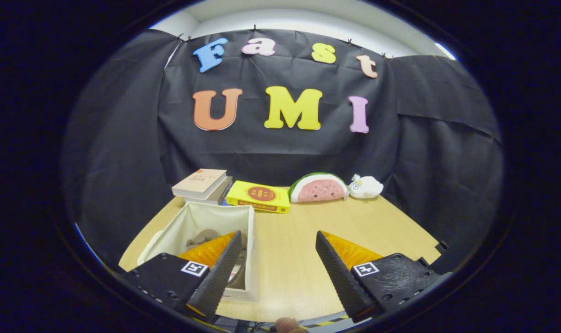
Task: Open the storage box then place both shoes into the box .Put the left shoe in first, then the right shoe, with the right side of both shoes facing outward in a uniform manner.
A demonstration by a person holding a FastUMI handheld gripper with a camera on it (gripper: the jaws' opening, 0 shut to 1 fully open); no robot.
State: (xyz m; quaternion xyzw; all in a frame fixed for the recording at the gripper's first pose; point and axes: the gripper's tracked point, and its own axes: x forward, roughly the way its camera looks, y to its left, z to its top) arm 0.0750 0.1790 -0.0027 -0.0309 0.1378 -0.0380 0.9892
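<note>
Gripper view: tongs point(278, 243) spread wide, holding nothing, bare worktop point(289, 259) between the fingers. Storage box point(201, 217), open, at 10 o'clock from the tongs; left finger point(215, 277) covers its near corner. Inside, a greyish shape, probably a shoe point(202, 237), mostly hidden. Books point(205, 185), yellow book point(258, 196), watermelon plush point(318, 188), white plush point(365, 187) at 12 o'clock.

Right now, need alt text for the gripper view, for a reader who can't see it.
The gripper is open over a wooden table, holding nothing, with an open white storage box partly behind one finger, something brownish lying inside. Beyond the fingers, by the black cloth wall, sit stacked books, a yellow book, a watermelon plush and a small white plush.
</note>
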